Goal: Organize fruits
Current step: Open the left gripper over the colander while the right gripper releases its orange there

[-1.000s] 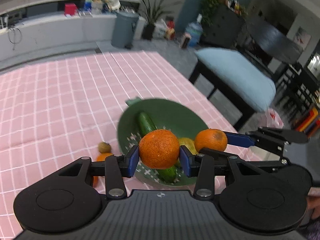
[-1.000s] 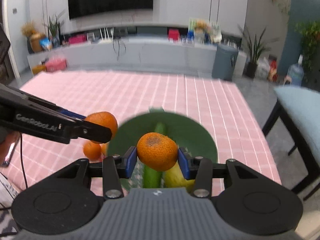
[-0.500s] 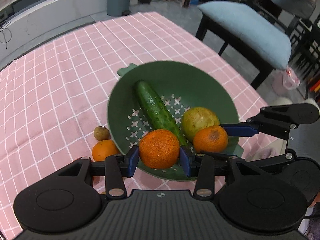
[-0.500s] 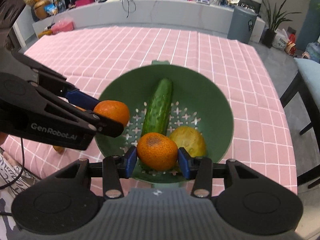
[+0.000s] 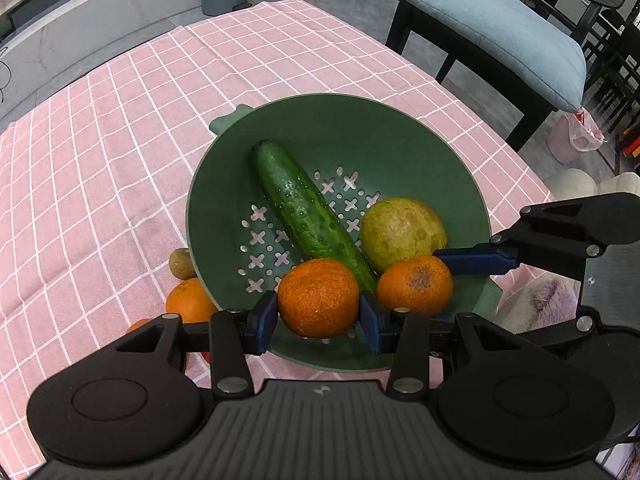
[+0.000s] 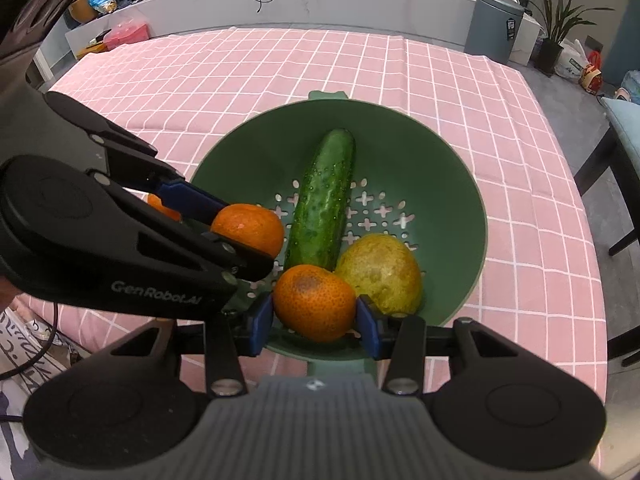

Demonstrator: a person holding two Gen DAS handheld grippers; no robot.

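Note:
A green colander (image 5: 400,136) (image 6: 440,168) stands on the pink checked tablecloth and holds a cucumber (image 5: 304,208) (image 6: 326,200) and a yellow-green round fruit (image 5: 402,229) (image 6: 380,274). My left gripper (image 5: 319,316) is shut on an orange tangerine (image 5: 318,297) (image 6: 249,229) above the colander's near side. My right gripper (image 6: 315,320) is shut on a second tangerine with a brown spot (image 6: 314,301) (image 5: 415,284), held beside the first, over the near rim.
Another orange (image 5: 189,300) and a small brown fruit (image 5: 182,264) lie on the cloth left of the colander. A blue-cushioned bench (image 5: 492,28) stands past the table's right edge. A grey bin (image 6: 494,26) and a counter are behind.
Both grippers have tilted down and come lower over the colander, each still holding its tangerine. The colander now fills more of both views.

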